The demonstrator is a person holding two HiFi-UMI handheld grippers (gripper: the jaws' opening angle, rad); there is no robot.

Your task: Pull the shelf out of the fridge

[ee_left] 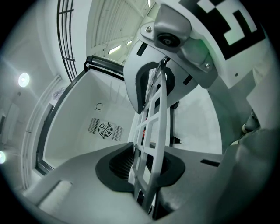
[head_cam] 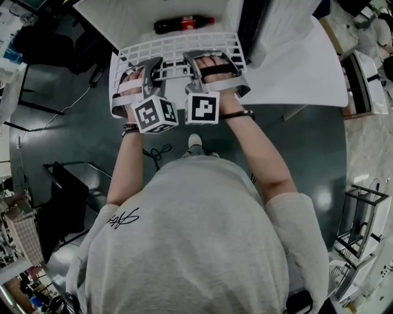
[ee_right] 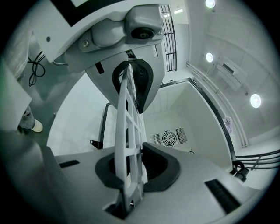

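A white grid shelf point(head_cam: 178, 48) sticks out of the open white fridge point(head_cam: 123, 18), near level, in front of the person. My left gripper point(head_cam: 145, 72) is shut on the shelf's front edge at the left, and my right gripper point(head_cam: 206, 66) is shut on it at the right. In the left gripper view the shelf point(ee_left: 153, 131) runs edge-on between the dark pads point(ee_left: 120, 164). The right gripper view shows the shelf point(ee_right: 129, 144) clamped the same way. A cola bottle point(head_cam: 183, 24) lies on its side inside the fridge behind the shelf.
The fridge door point(head_cam: 301, 61) stands open at the right. Dark floor lies below. A black stand point(head_cam: 67, 190) is at the left and a wire rack point(head_cam: 365, 214) at the right. A fan grille point(ee_right: 169, 138) sits on the fridge's back wall.
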